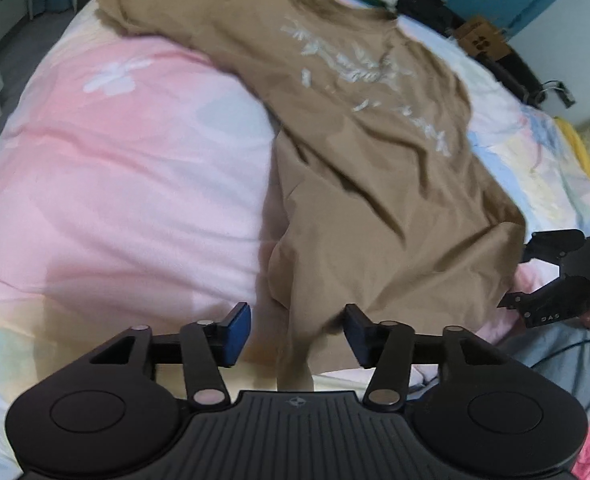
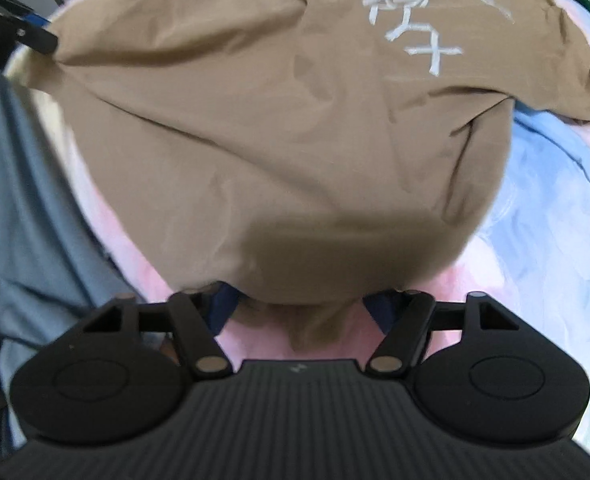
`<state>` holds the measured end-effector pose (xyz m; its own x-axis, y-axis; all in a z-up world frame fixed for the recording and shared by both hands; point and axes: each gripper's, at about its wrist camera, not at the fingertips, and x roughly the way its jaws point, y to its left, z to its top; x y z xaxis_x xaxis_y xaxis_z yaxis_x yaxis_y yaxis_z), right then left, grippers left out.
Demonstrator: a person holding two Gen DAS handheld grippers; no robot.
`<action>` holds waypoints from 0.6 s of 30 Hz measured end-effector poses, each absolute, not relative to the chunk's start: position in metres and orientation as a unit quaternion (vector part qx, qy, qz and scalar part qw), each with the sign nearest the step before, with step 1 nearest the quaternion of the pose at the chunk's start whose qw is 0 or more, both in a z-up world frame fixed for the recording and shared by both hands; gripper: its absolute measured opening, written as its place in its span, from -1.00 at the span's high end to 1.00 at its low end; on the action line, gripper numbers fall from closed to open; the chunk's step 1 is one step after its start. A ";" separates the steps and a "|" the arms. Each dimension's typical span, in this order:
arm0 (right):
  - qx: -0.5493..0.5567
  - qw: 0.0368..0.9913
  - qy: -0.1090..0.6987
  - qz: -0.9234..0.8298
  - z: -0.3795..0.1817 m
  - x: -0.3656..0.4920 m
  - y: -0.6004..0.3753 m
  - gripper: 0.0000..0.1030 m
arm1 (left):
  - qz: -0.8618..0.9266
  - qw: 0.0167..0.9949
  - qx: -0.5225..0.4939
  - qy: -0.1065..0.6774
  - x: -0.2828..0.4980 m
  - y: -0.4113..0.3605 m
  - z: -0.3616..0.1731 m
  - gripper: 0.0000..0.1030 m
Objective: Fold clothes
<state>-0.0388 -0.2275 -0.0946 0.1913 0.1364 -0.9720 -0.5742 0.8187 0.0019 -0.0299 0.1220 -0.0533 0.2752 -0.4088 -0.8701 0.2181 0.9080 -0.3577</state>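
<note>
1. A wide bed (image 1: 127,168) covered in a soft pastel quilt of pink, pale blue and yellow patches filled nearly all of both wrist views.
2. On it lay a tan cotton T-shirt with white brush-style lettering (image 1: 375,152) — spread flat but creased, its printed side up, one sleeve reaching toward the far corner of the bed in the left wrist view.
3. A person's leg in blue-grey fabric (image 2: 27,208) stood at the near edge of the bed, beside the shirt's hem.
4. The left tool (image 1: 291,332), black with blue pads, pointed steeply down at the near corner of the shirt. Its jaws stood apart, about half open. A narrow fold of the tan cloth hung down between them, and neither pad pressed on it.
5. The right tool (image 2: 299,308), of the same black make, hung over the shirt's near hem — its jaws likewise about half open. The rounded edge of the cloth lay between the fingers and partly hid the pads, so no grip on it showed.
6. In the left wrist view the right tool appeared at the right edge, touching the shirt's lower corner; in the right wrist view the left tool sat at the upper left, by the opposite corner.
</note>
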 end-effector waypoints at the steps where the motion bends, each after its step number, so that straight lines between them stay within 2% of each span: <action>1: -0.198 0.740 0.601 0.229 -0.101 -0.037 -0.223 -0.02 | -0.195 0.789 -0.082 0.577 -0.027 0.118 -0.059 -0.09; 2: -0.212 0.735 0.603 0.225 -0.105 -0.037 -0.217 0.10 | -0.199 0.784 -0.077 0.583 -0.025 0.113 -0.063 -0.09; 3: -0.222 0.733 0.601 0.226 -0.104 -0.038 -0.212 0.41 | -0.203 0.782 -0.066 0.586 -0.025 0.107 -0.066 -0.07; 4: -0.229 0.733 0.599 0.225 -0.101 -0.040 -0.209 0.72 | -0.207 0.780 -0.056 0.588 -0.026 0.101 -0.069 0.05; 5: -0.237 0.734 0.596 0.223 -0.095 -0.041 -0.206 0.77 | -0.211 0.777 -0.045 0.591 -0.026 0.095 -0.073 0.25; 6: -0.238 0.736 0.594 0.223 -0.088 -0.043 -0.205 0.80 | -0.216 0.777 -0.033 0.590 -0.027 0.091 -0.073 0.77; 8: -0.223 0.741 0.588 0.234 -0.066 -0.048 -0.207 0.81 | -0.223 0.784 -0.036 0.579 -0.031 0.093 -0.064 0.93; 14: -0.166 0.751 0.582 0.264 -0.001 -0.058 -0.218 0.82 | -0.255 0.797 -0.130 0.533 -0.037 0.136 0.001 0.95; 18: -0.157 0.722 0.615 0.275 -0.020 -0.062 -0.207 0.82 | -0.228 0.776 -0.117 0.576 -0.043 0.142 -0.008 0.94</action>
<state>-0.0617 -0.2074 -0.0199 0.0914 0.2034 -0.9748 -0.5903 0.7994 0.1115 -0.0430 0.1424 -0.0082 0.2326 -0.4883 -0.8411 0.2186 0.8690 -0.4440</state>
